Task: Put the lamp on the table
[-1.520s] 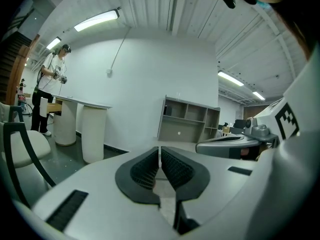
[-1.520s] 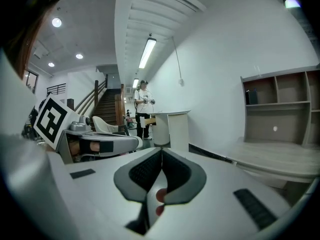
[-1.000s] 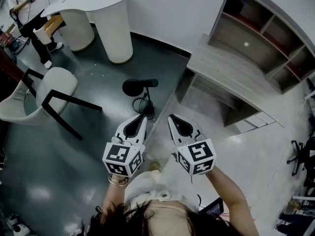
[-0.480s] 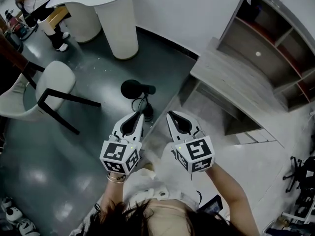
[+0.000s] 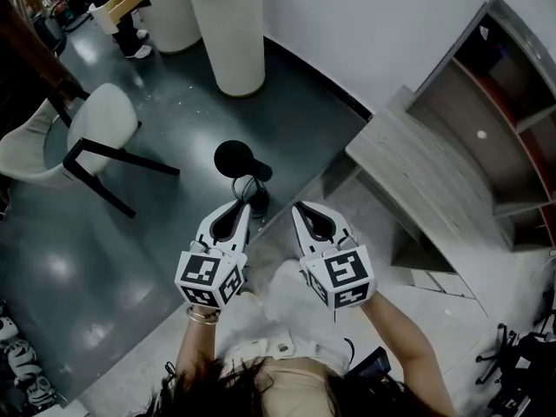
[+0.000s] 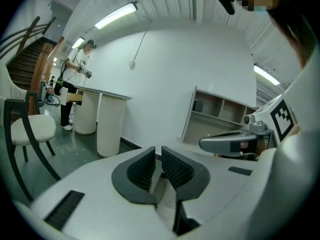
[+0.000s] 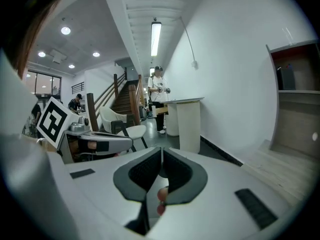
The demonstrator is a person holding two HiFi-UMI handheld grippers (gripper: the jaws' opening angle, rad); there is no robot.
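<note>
A black lamp point(image 5: 234, 158) lies on the dark floor with its cord and base point(image 5: 255, 196) beside it, just ahead of my two grippers. My left gripper point(image 5: 239, 205) is shut and holds nothing; its tips hang above the lamp's base. My right gripper point(image 5: 300, 207) is shut and empty too, a little to the right over the pale floor. The white round-legged table point(image 5: 234, 24) stands further off at the top. In the left gripper view the jaws point(image 6: 158, 151) sit closed, with the table point(image 6: 107, 119) beyond. The right gripper view also shows closed jaws point(image 7: 162, 151).
A white chair with black legs point(image 5: 78, 142) stands at the left. A grey wooden desk with shelves point(image 5: 443, 172) fills the right. A person point(image 6: 75, 84) stands behind the white table. Shoes point(image 5: 17, 372) lie at the lower left.
The view has swung left, so the desk has slid right and the white table toward the centre. Both grippers stay shut, side by side, just short of the lamp.
</note>
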